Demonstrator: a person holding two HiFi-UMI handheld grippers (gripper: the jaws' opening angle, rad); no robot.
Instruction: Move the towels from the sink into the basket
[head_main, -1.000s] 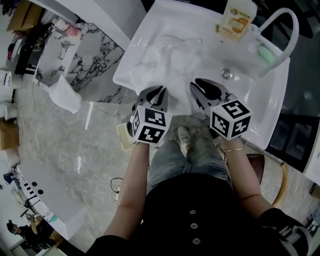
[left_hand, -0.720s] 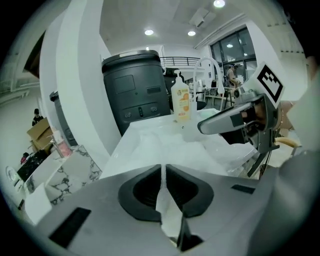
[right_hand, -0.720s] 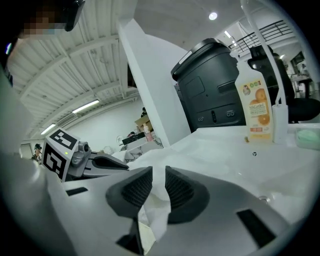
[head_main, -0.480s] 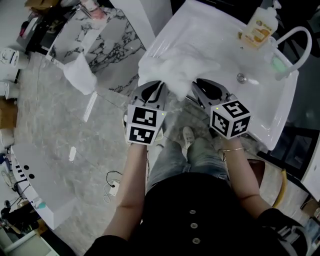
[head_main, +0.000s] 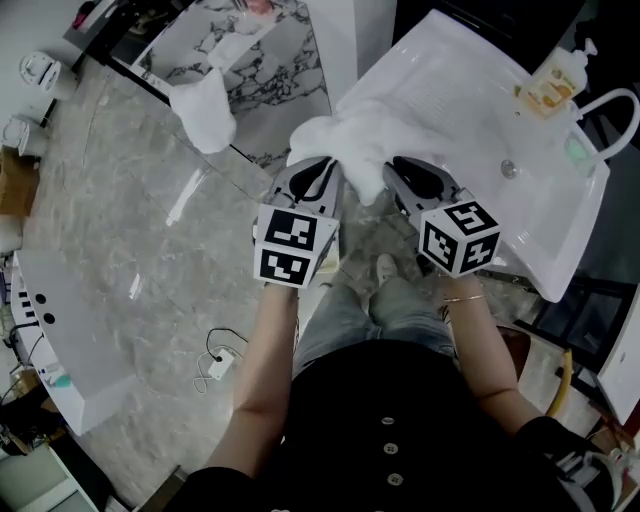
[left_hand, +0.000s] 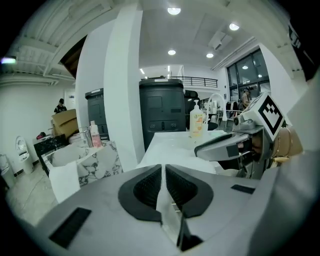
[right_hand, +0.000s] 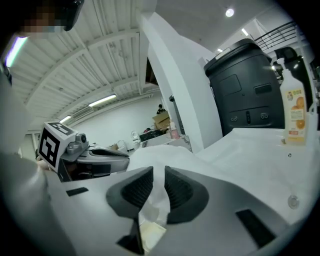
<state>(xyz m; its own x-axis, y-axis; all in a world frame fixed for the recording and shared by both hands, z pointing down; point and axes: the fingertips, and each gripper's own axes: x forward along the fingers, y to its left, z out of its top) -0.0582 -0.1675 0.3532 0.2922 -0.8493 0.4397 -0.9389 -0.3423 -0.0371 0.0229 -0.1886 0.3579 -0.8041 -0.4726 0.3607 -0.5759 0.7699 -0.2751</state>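
Observation:
A white towel (head_main: 352, 148) hangs bunched between my two grippers at the sink's (head_main: 470, 110) left front corner. My left gripper (head_main: 318, 178) is shut on one edge of it, and the cloth (left_hand: 165, 206) shows pinched between the jaws. My right gripper (head_main: 405, 178) is shut on the other edge (right_hand: 154, 206), with the towel's bulk (right_hand: 160, 159) beyond its tips. The marble-patterned basket (head_main: 262, 52) stands on the floor to the left of the sink. A second white towel (head_main: 205, 115) drapes over the basket's near rim. In the left gripper view the basket (left_hand: 102, 159) lies ahead to the left.
An orange soap bottle (head_main: 558, 75) and a curved white faucet (head_main: 612, 108) stand at the sink's back right. A white pillar (left_hand: 117, 95) rises behind the basket. A white counter (head_main: 60, 350) curves along the floor at left, with a cable (head_main: 218, 362) lying near it.
The towel has come up out of the sink basin and moved left with both grippers, to the sink's left corner. The view has swung left toward the basket.

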